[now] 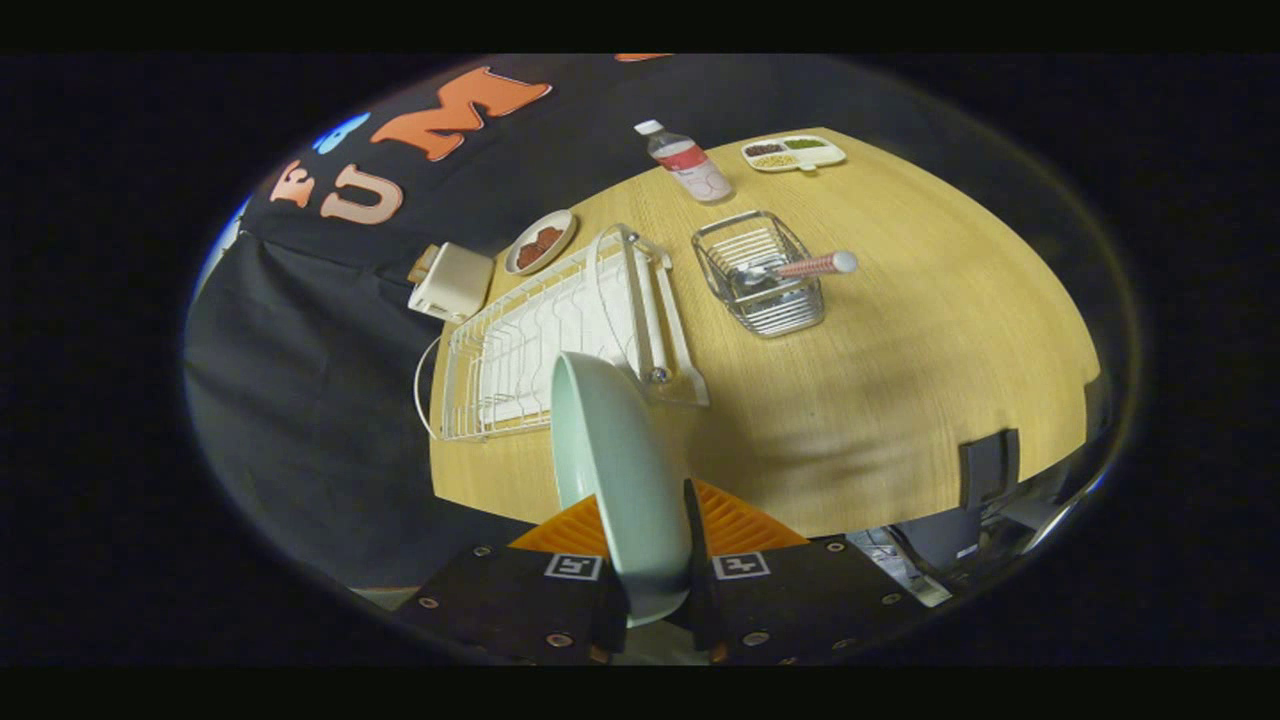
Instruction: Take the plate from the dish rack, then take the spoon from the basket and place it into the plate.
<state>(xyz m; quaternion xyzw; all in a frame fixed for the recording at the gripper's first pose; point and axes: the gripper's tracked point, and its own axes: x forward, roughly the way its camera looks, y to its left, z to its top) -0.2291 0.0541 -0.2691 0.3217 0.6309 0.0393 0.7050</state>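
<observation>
A pale green plate (615,470) stands on edge between my two fingers, and my gripper (645,520) is shut on its rim. It hangs in the air above the near end of the white wire dish rack (540,335), which has nothing in its slots. Beyond the fingers and to the right of the rack stands a wire basket (762,272). In the basket leans a spoon (815,265) with a pinkish handle and a white tip; its bowl is down inside the basket.
The wooden table (900,340) also bears a plastic bottle (688,162), a divided tray of food (793,152), a small dish with brown food (540,243) and a cream box (452,282) behind the rack. A dark clamp (988,468) sits on the table's near right edge.
</observation>
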